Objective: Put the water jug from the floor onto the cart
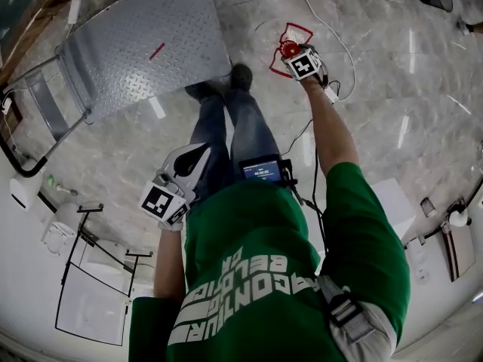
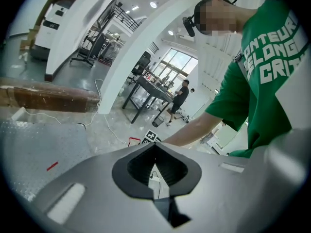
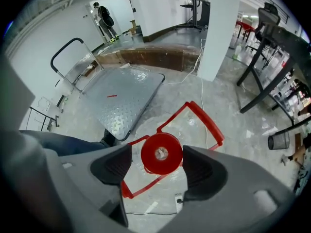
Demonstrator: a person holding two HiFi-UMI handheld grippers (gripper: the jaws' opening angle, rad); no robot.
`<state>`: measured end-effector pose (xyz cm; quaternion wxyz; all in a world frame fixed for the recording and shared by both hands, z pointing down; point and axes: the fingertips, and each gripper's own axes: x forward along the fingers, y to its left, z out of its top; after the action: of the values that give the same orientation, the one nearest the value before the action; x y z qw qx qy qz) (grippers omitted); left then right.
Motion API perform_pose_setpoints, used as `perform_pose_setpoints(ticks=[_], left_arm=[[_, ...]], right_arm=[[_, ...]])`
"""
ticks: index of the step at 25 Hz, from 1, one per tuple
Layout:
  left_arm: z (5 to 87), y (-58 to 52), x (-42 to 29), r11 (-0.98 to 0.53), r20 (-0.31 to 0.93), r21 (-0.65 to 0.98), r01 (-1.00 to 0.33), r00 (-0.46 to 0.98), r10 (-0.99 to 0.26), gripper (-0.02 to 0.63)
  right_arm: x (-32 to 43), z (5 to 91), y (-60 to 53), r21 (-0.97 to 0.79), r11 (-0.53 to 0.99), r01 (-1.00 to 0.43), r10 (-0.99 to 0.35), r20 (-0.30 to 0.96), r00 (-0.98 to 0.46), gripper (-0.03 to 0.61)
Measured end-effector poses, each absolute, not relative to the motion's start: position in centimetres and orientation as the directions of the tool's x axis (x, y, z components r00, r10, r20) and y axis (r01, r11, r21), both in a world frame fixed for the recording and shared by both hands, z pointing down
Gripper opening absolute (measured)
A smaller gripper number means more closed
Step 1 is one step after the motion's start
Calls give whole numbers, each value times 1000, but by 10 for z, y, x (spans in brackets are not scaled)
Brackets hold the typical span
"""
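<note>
First, the head view. The person leans forward with the right arm stretched down and ahead, so that the right claw (image 1: 296,56) sits directly above the water jug (image 1: 293,35), which stands on the floor. The cart (image 1: 143,40) lies to the left of that claw, near the jug but apart from it, with its steel deck bare. The left claw (image 1: 187,163) hangs back beside the person's hip, well apart from both jug and cart. I judge it is parked there because this is meant as a one-handed lift.

Next, the left gripper view. Its jaws are together, tips meeting, with nothing between them. Only floor and a cable (image 2: 154,171) show through the hollow behind the tips.

Last, the right gripper view. The jaws stand apart, one on each side of the jug's red cap (image 3: 162,152), which is centred between them. A sliver of gap shows at the left pad, and whether the right pad touches I cannot tell, so the grip looks not yet closed. The red carry handle (image 3: 206,118) reaches out beyond the claw, over the jug's clear body. The cart is ahead and to the left of this claw, with its push bar (image 3: 68,57) at the far end. Coming straight down suits clamping the neck, and the carry leftward is short. A smooth cap could slip if the jug is heavy.
</note>
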<state>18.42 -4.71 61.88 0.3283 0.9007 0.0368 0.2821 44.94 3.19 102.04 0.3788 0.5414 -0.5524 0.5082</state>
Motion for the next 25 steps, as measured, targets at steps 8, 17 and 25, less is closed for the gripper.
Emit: perform_pose_setpoints(ticks=[8,17,25], left_arm=[[633,-47,170,-748,496,640,-176,838,227,9],[636,-42,169,-752,487,634,-181,849,205,9],[613,-58,167,-764,455,609,-212,882,119,9]], right_arm=[[456,1045,30,-84,-128,-988,-185,981,-60,308],[457,1042,40,-73,-140,-987,-161,986,-50,296],[443,960,10,-43,-41,-998,-272,962,-31,296]])
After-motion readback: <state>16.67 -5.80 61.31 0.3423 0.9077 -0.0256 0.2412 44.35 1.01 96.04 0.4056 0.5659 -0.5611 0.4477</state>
